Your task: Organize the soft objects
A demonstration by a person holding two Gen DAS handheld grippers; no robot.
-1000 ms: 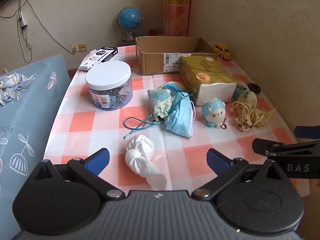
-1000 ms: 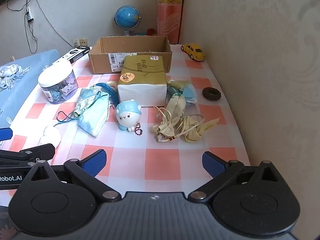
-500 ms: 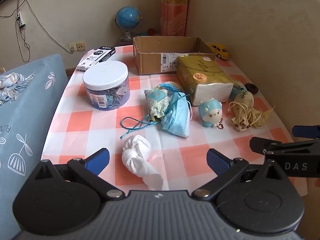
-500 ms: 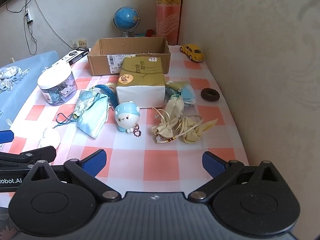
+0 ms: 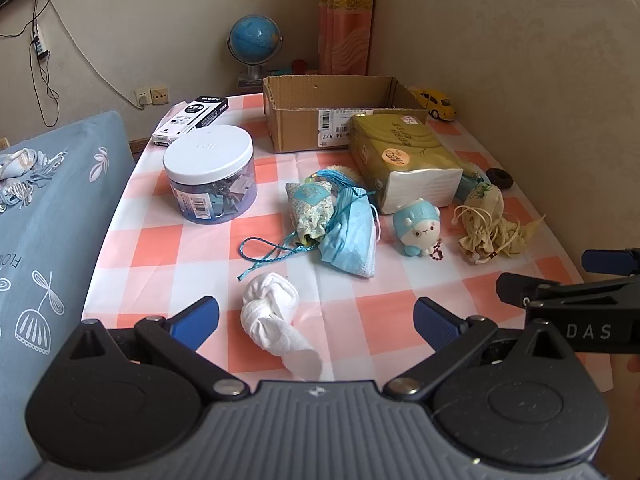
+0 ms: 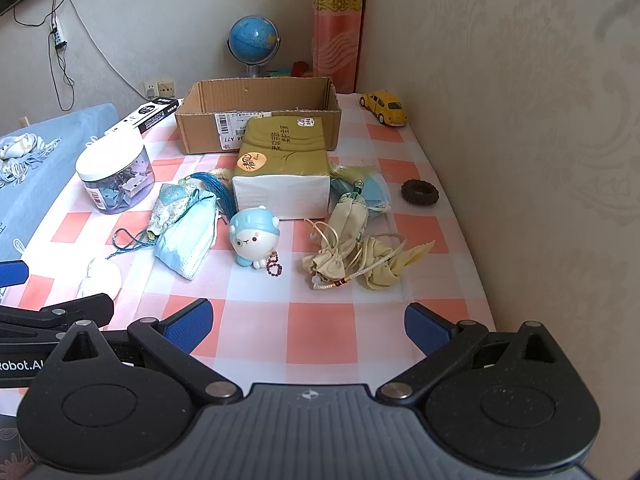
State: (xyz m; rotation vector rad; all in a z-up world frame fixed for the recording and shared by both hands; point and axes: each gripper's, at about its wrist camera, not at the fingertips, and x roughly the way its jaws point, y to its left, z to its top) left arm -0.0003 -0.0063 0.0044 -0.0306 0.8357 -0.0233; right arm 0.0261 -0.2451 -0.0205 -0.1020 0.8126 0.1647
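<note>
I hold the left gripper (image 5: 316,314) low over the near edge of the surface (image 5: 400,320), jaws spread wide and empty; the right gripper (image 6: 308,320) likewise. The knotted white cloth (image 5: 270,308) lies just ahead between my left jaws. It looks light and limp, so I'd pinch the bulky knot, not the loose tail. The cardboard box (image 5: 332,112) sits well apart, at the back.

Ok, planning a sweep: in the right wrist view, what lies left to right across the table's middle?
Clear jar → blue face mask → blue plush toy → beige drawstring pouches → dark ring.
</note>
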